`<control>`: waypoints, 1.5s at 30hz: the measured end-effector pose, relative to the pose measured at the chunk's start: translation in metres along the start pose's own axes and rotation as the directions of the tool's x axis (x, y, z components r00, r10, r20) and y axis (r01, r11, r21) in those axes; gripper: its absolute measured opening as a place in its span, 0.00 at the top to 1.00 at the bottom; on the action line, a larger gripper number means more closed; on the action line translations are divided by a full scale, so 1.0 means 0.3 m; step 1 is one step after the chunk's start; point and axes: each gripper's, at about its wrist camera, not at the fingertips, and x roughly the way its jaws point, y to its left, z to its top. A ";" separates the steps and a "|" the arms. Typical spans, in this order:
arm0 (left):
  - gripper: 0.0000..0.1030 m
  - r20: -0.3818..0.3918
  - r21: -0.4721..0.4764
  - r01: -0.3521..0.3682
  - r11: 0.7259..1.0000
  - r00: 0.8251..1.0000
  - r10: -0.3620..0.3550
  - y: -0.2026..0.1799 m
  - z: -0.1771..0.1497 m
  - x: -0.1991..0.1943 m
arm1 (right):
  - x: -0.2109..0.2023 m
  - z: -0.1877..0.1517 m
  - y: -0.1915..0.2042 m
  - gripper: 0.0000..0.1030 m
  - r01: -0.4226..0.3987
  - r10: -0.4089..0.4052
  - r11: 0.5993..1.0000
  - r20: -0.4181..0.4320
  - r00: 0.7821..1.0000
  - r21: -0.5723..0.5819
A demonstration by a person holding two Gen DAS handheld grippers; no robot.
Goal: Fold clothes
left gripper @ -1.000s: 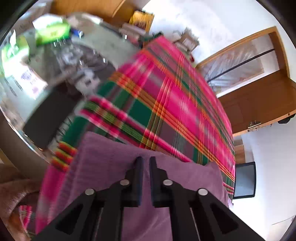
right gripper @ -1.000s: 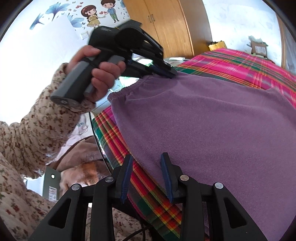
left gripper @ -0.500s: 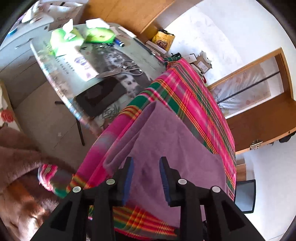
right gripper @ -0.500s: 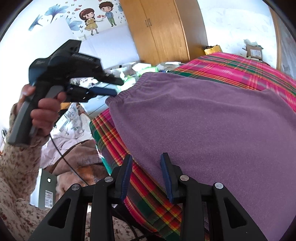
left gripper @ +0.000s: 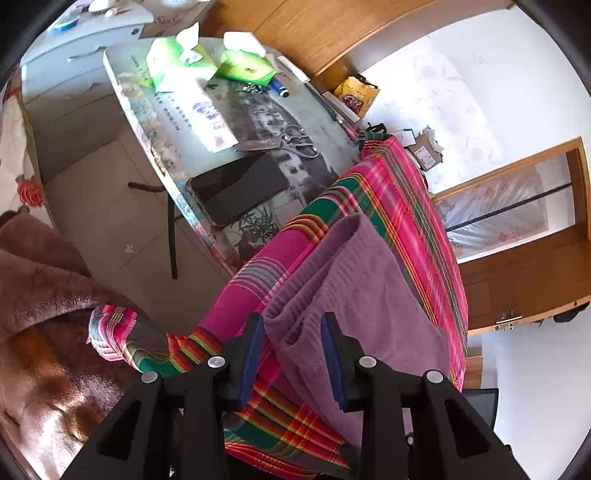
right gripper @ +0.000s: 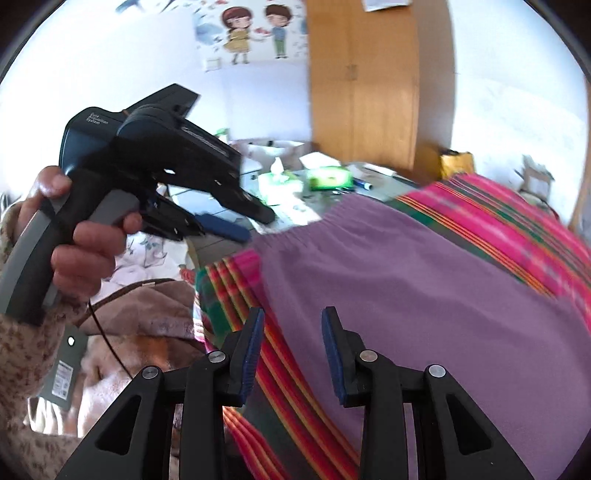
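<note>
On the plaid cloth [left gripper: 402,199] lies the purple garment [left gripper: 369,295]; both grippers, left gripper [left gripper: 291,343] and right gripper [right gripper: 291,339], gape empty; only the right view shows a hand [right gripper: 74,236] gripping the left one

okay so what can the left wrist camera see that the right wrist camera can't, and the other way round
Only the left wrist view shows the black phone and scissors on the glass table.

Only the right wrist view shows the left gripper from outside, open and clear of the cloth, the hand holding it, and the cartoon wall sticker.

Both show the purple garment on the plaid cloth, and the green tissue packs.
</note>
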 end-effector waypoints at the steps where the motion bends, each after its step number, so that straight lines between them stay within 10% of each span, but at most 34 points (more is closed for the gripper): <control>1: 0.69 -0.006 0.004 0.000 1.000 1.000 0.000 0.003 0.002 0.007 | 0.024 0.010 0.015 0.67 0.005 -0.005 1.000 -0.010 1.000 -0.018; 21: 0.68 -0.066 0.020 0.073 0.997 0.995 -0.072 0.026 0.029 0.054 | 0.261 0.086 0.189 0.66 0.180 -0.199 0.951 -0.054 0.979 -0.252; 45: 0.64 -0.095 -0.041 0.122 0.992 0.988 -0.125 0.030 0.091 0.063 | 0.264 0.126 0.159 0.87 0.248 -0.251 0.955 0.001 0.968 -0.162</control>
